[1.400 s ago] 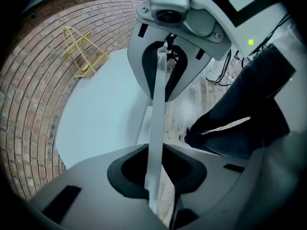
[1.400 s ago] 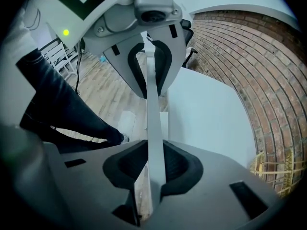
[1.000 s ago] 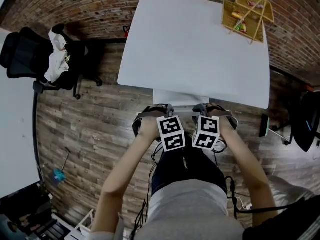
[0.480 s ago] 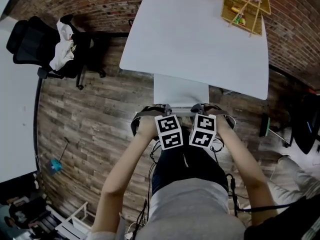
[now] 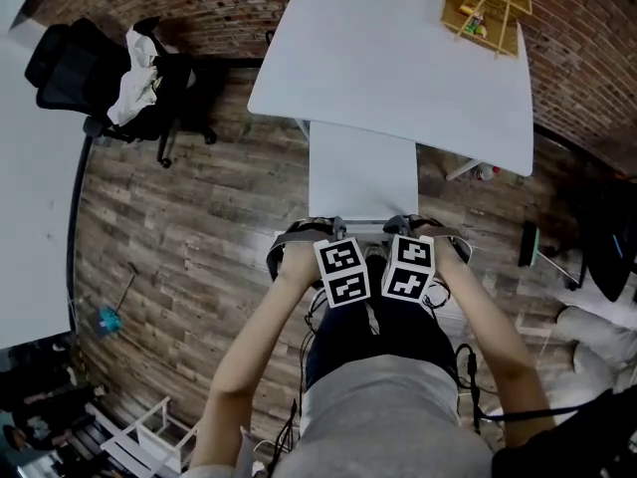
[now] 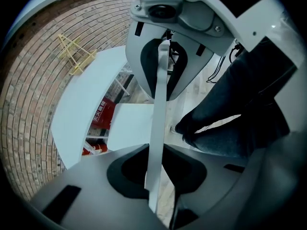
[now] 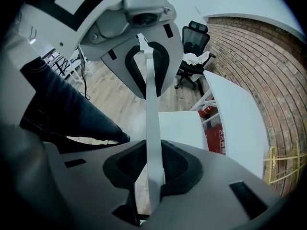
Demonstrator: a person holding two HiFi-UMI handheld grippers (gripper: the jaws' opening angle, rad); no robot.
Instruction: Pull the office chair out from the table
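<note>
The white chair's seat sticks out from under the white table, toward me. Its thin white backrest edge runs across just in front of my hands. My left gripper and right gripper point steeply down, side by side, each shut on that top edge. In the left gripper view the backrest edge passes between the jaws of the left gripper, with the seat beyond. The right gripper clamps the same edge, seat behind.
A black office chair draped with white cloth stands at the left by the brick wall. A yellow wire basket sits on the table's far corner. A red box lies under the table. My legs stand close behind the chair.
The chair has slid out from under the table toward me, so more of its seat shows. Both grippers came back with the backrest, still clamped on it.
</note>
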